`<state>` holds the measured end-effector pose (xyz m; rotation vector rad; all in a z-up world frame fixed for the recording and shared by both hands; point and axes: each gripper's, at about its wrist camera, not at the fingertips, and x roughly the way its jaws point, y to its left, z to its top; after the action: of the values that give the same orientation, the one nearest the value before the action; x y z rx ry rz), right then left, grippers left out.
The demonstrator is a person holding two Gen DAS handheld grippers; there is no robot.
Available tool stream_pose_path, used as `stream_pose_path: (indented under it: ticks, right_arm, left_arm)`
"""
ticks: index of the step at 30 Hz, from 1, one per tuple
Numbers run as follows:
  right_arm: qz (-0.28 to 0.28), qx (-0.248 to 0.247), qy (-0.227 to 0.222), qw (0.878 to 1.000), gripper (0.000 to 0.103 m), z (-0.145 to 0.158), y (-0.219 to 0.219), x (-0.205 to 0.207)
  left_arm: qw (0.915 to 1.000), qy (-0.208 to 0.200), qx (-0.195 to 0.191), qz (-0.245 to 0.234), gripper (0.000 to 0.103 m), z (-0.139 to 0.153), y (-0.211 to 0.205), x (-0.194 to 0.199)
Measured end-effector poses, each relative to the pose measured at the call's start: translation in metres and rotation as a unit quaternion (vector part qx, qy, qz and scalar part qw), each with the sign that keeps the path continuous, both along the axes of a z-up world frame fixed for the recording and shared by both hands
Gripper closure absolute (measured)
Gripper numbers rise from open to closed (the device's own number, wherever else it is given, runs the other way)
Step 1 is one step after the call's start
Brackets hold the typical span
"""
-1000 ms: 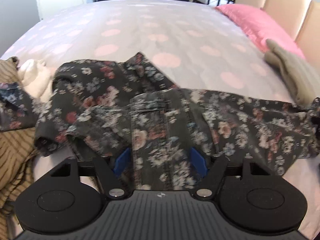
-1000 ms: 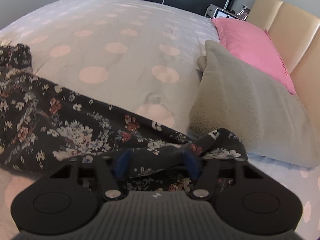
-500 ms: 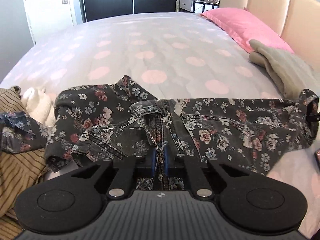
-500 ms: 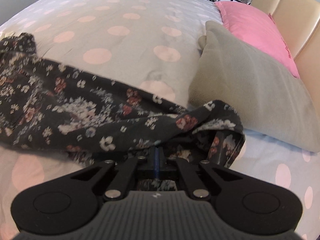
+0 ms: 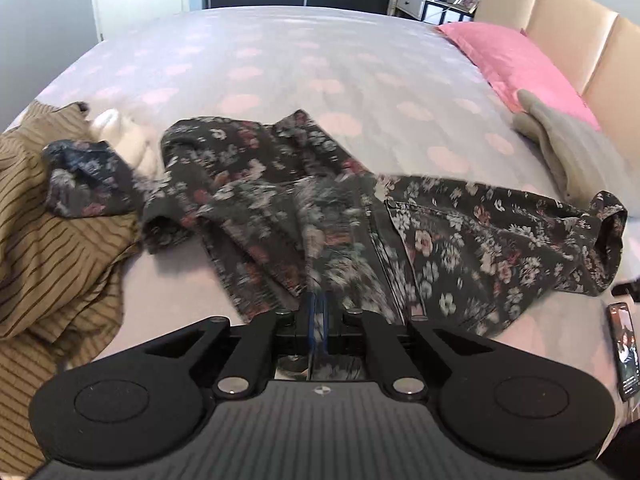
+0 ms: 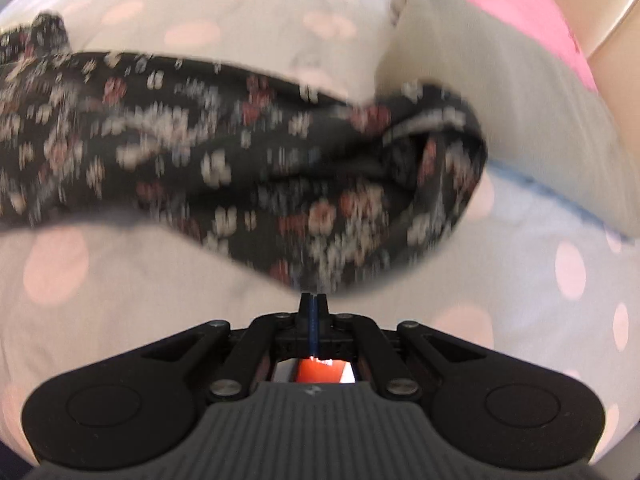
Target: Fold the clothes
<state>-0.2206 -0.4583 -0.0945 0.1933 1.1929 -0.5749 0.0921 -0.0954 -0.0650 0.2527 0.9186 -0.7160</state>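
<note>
A dark floral garment (image 5: 460,236) is stretched across the polka-dot bed (image 5: 304,68). My left gripper (image 5: 318,300) is shut on its near edge around the middle; the cloth rises in a blurred ridge from the blue pads. The crumpled left part (image 5: 224,168) lies on the bed. In the right wrist view, the same floral garment (image 6: 248,152) hangs blurred, and my right gripper (image 6: 314,300) is shut on its lower edge next to the open cuff (image 6: 436,152). The blue pads press together with cloth between them.
A brown striped garment (image 5: 52,248) and a white cloth (image 5: 128,136) lie at the left, with a small dark floral piece (image 5: 84,180) on top. A beige folded garment (image 5: 568,148) and pink pillow (image 5: 516,60) sit right, against the headboard (image 5: 580,36). A phone (image 5: 626,356) lies near the right edge.
Both grippers went from open to shut on the floral garment a second ago. Since then both have pulled back and up, lifting its near edge off the bed.
</note>
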Motion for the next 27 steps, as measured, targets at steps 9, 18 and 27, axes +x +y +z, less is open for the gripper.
stream_pose_path:
  ticks: [9, 18, 27]
  right_arm:
    - [-0.015, 0.001, -0.032, 0.999, 0.097, 0.013, 0.001, -0.017]
    - [-0.012, -0.034, -0.108, 0.993, 0.06, 0.043, -0.016, 0.005]
    - [-0.119, -0.071, -0.176, 0.975, 0.038, 0.06, -0.068, 0.015]
  left_arm:
    - [0.9999, 0.003, 0.005, -0.012, 0.06, 0.005, -0.01, -0.006]
    - [0.9992, -0.009, -0.001, -0.038, 0.04, 0.001, -0.038, 0.012]
    - [0.9992, 0.026, -0.03, 0.002, 0.04, -0.029, -0.064, 0.042]
